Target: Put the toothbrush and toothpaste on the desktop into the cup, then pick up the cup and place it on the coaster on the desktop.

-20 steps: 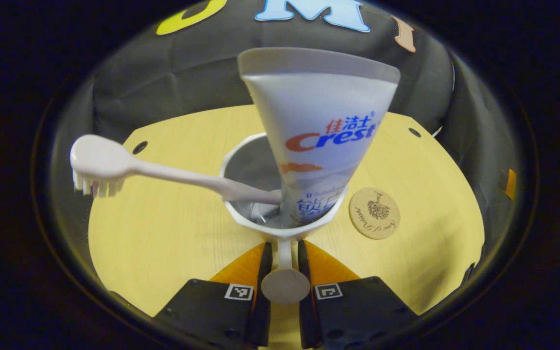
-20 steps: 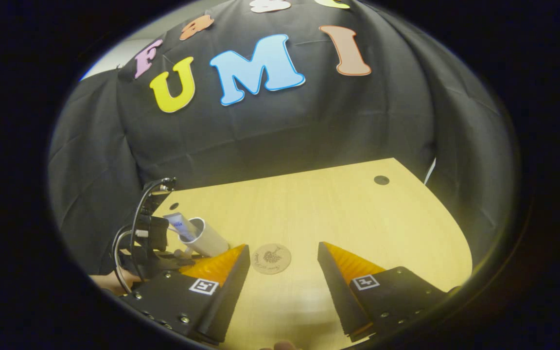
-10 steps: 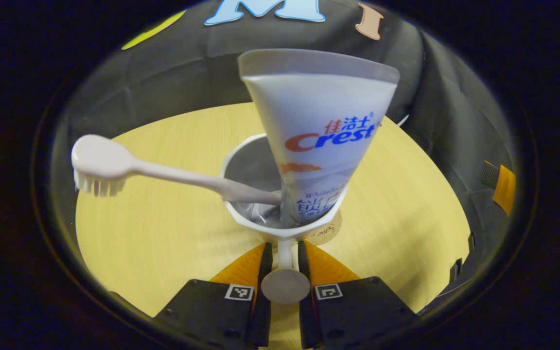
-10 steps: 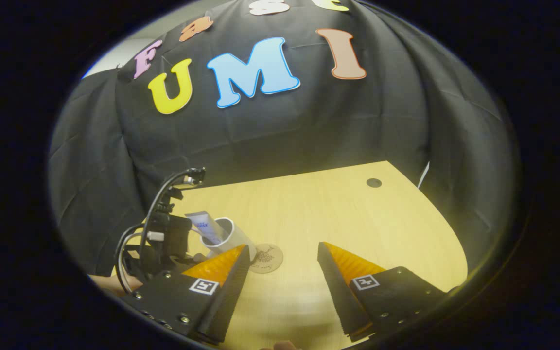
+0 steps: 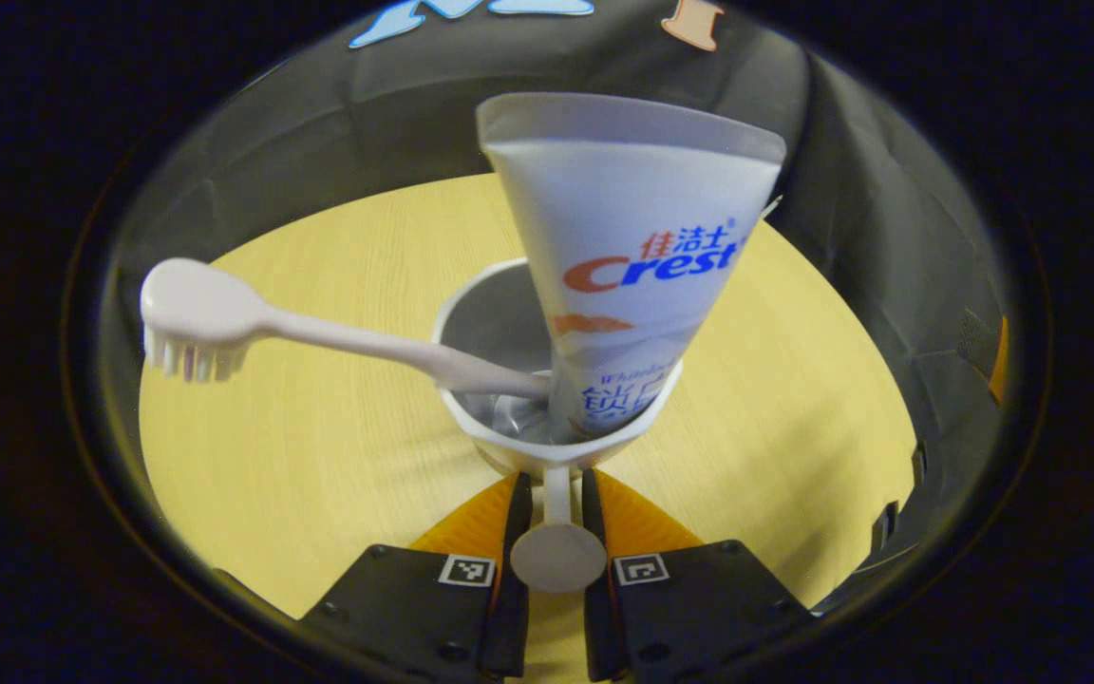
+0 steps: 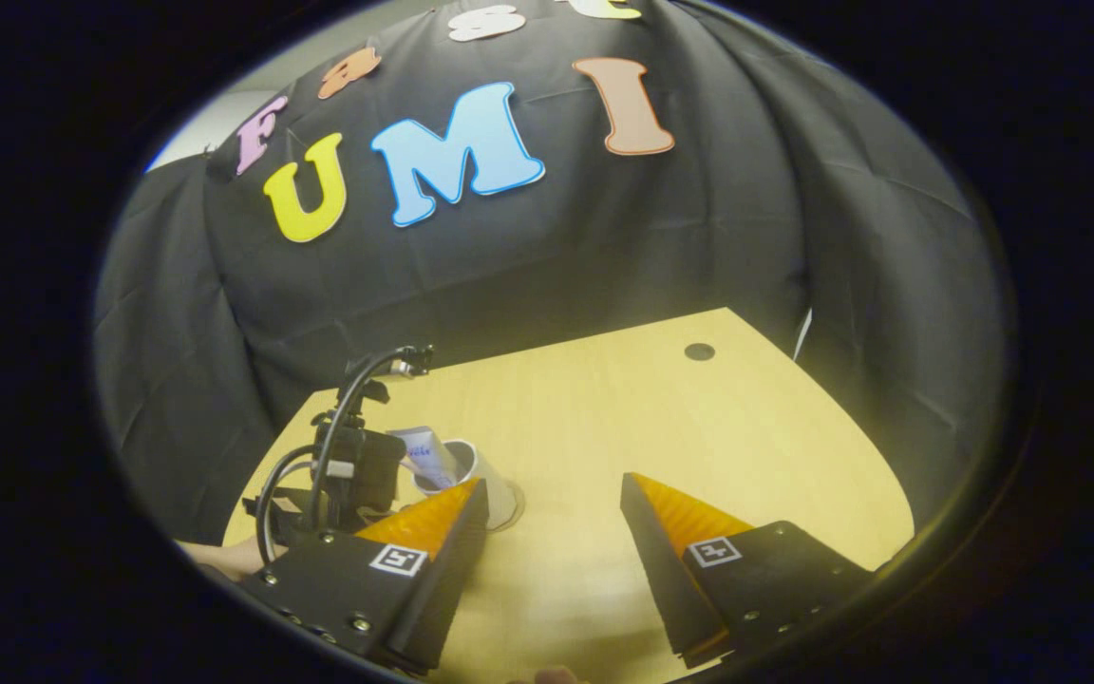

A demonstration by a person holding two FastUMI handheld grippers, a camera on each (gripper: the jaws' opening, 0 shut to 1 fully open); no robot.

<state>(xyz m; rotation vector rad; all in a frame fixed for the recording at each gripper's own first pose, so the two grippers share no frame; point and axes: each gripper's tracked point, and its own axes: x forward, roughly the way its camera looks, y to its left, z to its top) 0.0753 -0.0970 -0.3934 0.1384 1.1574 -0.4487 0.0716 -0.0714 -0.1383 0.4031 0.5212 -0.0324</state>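
While the desk [image 5: 319, 456] lies wide below, my left hand-held gripper [image 5: 555, 499] is clamped on the handle of the cup [image 5: 509, 328]. Toothpaste [image 5: 628, 256] stands inside the cup, and the toothbrush [image 5: 253, 323] leans out leftwards. My right hand-held gripper [image 6: 555, 518] hangs apart, holding nothing.

right gripper [image 6: 552, 518]: jaws apart | cup [image 6: 480, 470] left, by left gripper [image 6: 357, 470]

Desktop [image 6: 661, 418]: lay bare ahead and right.
Obstruction: cup [image 6: 488, 477] with left gripper [image 6: 357, 475] stood left.
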